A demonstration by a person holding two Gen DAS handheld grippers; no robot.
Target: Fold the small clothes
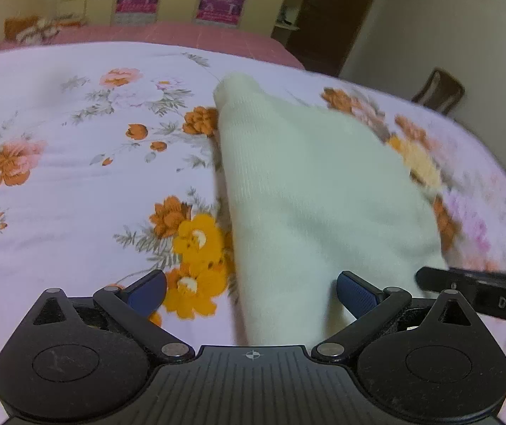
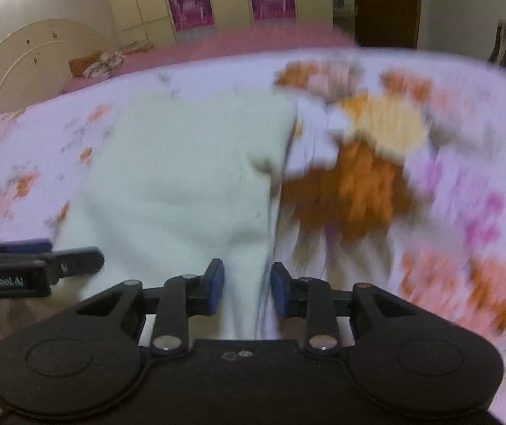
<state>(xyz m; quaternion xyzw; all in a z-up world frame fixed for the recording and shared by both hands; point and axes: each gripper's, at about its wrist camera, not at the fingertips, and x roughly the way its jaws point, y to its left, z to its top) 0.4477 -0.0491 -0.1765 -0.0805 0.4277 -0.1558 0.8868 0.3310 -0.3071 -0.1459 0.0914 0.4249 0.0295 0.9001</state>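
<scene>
Garment [image 1: 309, 191], a small pale cream knit piece, lies on the bed [image 1: 58, 177], spread over the flowered sheet with its near end running in between my two tools. My left gripper [image 1: 251, 292] has its fingers wide apart, and the cloth's near end lies in the gap without being pinched. My right gripper [image 2: 247, 288] has its fingers much closer together, with the cloth's right edge passing between them; whether the pads actually bite the cloth I cannot tell, since a slim gap shows on either side.

What worries me is the grip. If I lift or carry over now, the left side has nothing holding it, so that end would stay behind and the fold would come out skewed or bunched. On the right, a weak pinch on a thin edge could slip free, or I could catch the sheet along with the cloth and drag it up. The right view is heavily smeared, so judging the edge from it is risky.

The left view is sharper: it shows the ribbed far end of the cloth and the right tool coming in from the side. The right view alone shows the cloth's right edge against the sheet, and the left tool [image 2: 37, 265] at its left.
</scene>
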